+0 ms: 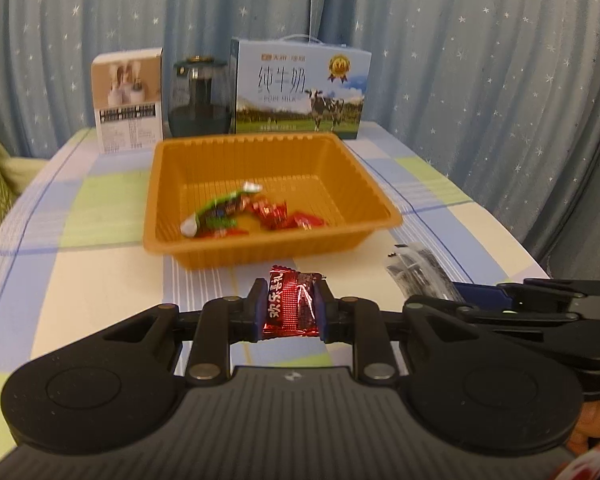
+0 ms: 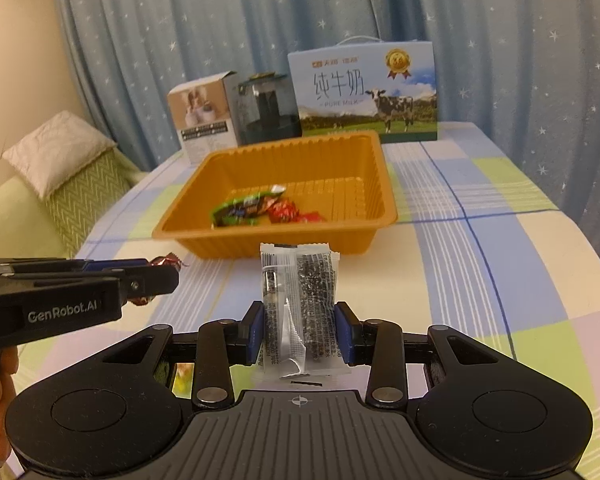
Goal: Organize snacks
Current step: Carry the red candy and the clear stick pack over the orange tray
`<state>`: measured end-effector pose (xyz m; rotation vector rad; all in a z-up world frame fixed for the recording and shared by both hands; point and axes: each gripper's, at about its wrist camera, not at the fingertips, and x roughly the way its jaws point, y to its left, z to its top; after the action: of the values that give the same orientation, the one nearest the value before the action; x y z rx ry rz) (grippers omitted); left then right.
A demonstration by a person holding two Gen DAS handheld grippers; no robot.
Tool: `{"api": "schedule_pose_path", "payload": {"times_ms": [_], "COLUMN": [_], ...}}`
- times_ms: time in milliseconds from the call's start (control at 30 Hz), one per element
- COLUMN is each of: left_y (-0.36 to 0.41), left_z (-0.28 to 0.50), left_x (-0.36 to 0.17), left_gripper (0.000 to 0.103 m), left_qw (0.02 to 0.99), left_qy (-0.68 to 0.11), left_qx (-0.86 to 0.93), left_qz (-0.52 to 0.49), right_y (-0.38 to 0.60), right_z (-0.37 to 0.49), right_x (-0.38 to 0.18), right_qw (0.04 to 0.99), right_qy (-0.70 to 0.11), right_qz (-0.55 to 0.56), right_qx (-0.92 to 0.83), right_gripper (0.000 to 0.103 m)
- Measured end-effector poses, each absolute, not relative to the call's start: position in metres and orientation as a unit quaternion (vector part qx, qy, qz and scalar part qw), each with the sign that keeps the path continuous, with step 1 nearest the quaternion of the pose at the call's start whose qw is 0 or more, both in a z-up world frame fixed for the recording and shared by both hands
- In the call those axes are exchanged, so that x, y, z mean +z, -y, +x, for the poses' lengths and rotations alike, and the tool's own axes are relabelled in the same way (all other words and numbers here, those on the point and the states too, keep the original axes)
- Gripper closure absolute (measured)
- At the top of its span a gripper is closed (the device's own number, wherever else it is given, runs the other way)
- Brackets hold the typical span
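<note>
An orange plastic tray (image 1: 356, 184) (image 2: 384, 184) sits mid-table with a green-wrapped snack (image 1: 216, 212) (image 2: 244, 208) and red candies (image 1: 280, 214) (image 2: 288, 212) inside. My left gripper (image 1: 290, 308) is shut on a red foil candy (image 1: 288, 304), held above the cloth just in front of the tray. My right gripper (image 2: 300, 332) is shut on a clear packet with a black sesame filling (image 2: 300, 304), also in front of the tray. Each gripper shows in the other's view: the right gripper's fingers (image 1: 500, 300) at the right edge, the left one (image 2: 156, 276) at the left with the red candy (image 2: 166, 261) sticking out.
A milk carton (image 1: 304, 88) (image 2: 364, 92), a dark glass jar (image 1: 200, 96) (image 2: 266, 104) and a small white box (image 1: 128, 96) (image 2: 204, 112) stand behind the tray. The checked tablecloth (image 1: 100, 208) covers the table. Blue star curtains hang behind; a green sofa with a cushion (image 2: 56, 152) is at left.
</note>
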<state>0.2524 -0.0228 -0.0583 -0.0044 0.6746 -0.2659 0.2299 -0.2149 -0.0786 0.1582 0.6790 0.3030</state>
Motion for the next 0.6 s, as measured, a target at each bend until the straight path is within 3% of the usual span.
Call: {"api": "schedule_pose_path", "payload": {"times_ms": [600], "left_y": [0.003], "left_z": [0.311], "left_x": [-0.039], "left_gripper": [0.081], "left_qw": [0.947], "left_qy": [-0.298], "left_qx": [-0.113], "left_qz": [-0.033], "right_y": [0.22], "right_z": [0.287], "right_x": [-0.052], "right_qw": [0.94], "right_qy": [-0.297], "right_qz": [0.12], "right_qx": [0.122], "right_gripper": [0.066]}}
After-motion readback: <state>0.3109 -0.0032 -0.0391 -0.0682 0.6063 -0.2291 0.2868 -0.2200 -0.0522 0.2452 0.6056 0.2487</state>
